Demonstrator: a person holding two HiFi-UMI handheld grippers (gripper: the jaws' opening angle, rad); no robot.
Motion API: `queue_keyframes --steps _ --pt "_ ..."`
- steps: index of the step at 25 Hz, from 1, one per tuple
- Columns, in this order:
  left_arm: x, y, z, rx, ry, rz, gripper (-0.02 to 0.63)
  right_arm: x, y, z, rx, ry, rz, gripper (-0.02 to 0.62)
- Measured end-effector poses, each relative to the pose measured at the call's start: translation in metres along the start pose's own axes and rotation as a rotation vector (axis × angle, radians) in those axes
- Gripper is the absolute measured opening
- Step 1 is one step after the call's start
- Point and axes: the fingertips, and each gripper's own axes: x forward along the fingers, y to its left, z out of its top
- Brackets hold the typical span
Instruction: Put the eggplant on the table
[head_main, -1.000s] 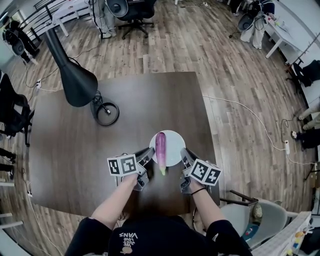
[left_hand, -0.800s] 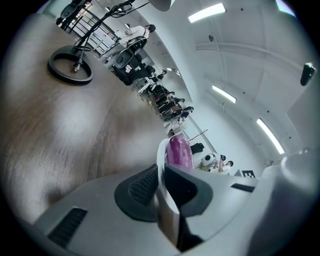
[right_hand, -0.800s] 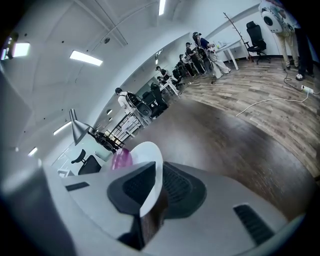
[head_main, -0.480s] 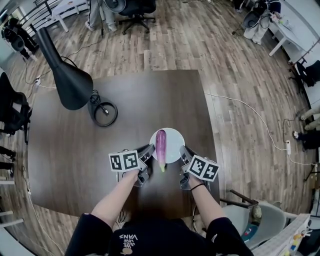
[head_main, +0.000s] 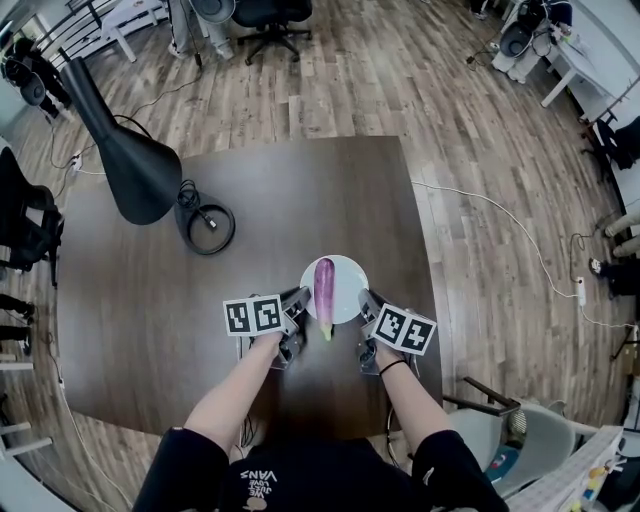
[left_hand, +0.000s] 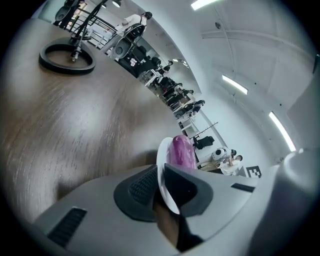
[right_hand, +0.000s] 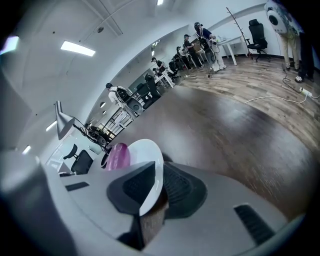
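Observation:
A long purple eggplant (head_main: 323, 285) with a green stem lies on a small round white plate (head_main: 347, 274), just above the dark wooden table (head_main: 260, 190) near its front edge. My left gripper (head_main: 299, 302) is shut on the plate's left rim, and my right gripper (head_main: 366, 301) is shut on its right rim. In the left gripper view the plate's rim (left_hand: 162, 162) runs between the pads, with the eggplant (left_hand: 181, 152) behind it. The right gripper view shows the same from the other side: the plate (right_hand: 148, 159) is pinched and the eggplant (right_hand: 117, 155) lies to its left.
A black desk lamp (head_main: 130, 160) leans over the table's left half, its ring base (head_main: 207, 228) and cable behind the plate to the left. Office chairs, desks and floor cables surround the table. A grey chair (head_main: 520, 430) stands at my right.
Both grippers have sunk a little toward the tabletop with the plate and eggplant between them. Their grip on the rim is unchanged.

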Motion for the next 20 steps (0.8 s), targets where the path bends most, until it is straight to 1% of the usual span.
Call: queue_keyframes --steps 4,9,13,20 --pt "0.003 0.003 -0.001 -0.002 0.024 0.017 0.029 0.003 -0.002 0.0 -0.003 0.015 -0.006 0.043" --pt "0.005 0.006 -0.003 0.004 0.069 0.06 0.035 0.005 -0.002 0.0 -0.004 0.041 -0.012 0.043" --pt "0.007 0.007 -0.005 -0.005 0.086 0.074 0.037 0.006 -0.004 -0.001 -0.008 0.049 -0.02 0.043" --pt "0.008 0.011 -0.007 -0.021 0.106 0.109 0.038 0.007 -0.006 -0.004 -0.028 0.076 -0.06 0.046"
